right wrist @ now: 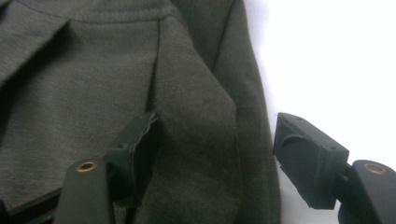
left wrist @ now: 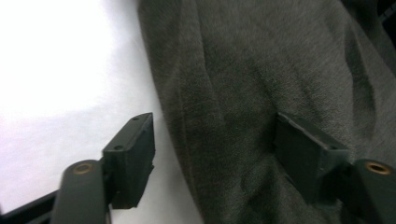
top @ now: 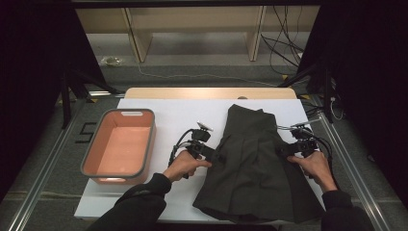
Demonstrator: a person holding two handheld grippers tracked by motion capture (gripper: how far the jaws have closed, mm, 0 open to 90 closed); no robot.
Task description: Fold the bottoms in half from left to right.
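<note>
**Both grippers straddle the skirt's side edges**

High view: nearest the camera, two dark sleeves come in from the bottom. The left gripper (top: 211,153) meets the left edge of the dark pleated skirt (top: 255,168); the right gripper (top: 285,150) meets its right edge. The skirt lies flat on the white table cover (top: 178,113), its long axis running away from the person, waistband farthest. An empty pink bin (top: 120,144) sits well apart to the left. Behind are a grey floor, shelving and cables.

Left gripper view: the jaws stand spread, one over bare white cover, the other on the skirt (left wrist: 261,84), its edge between them.

Right gripper view: the jaws are likewise unclenched, astride the skirt's (right wrist: 116,79) folded edge. Each hand seems equally near; closing would likely pinch both sides.
</note>
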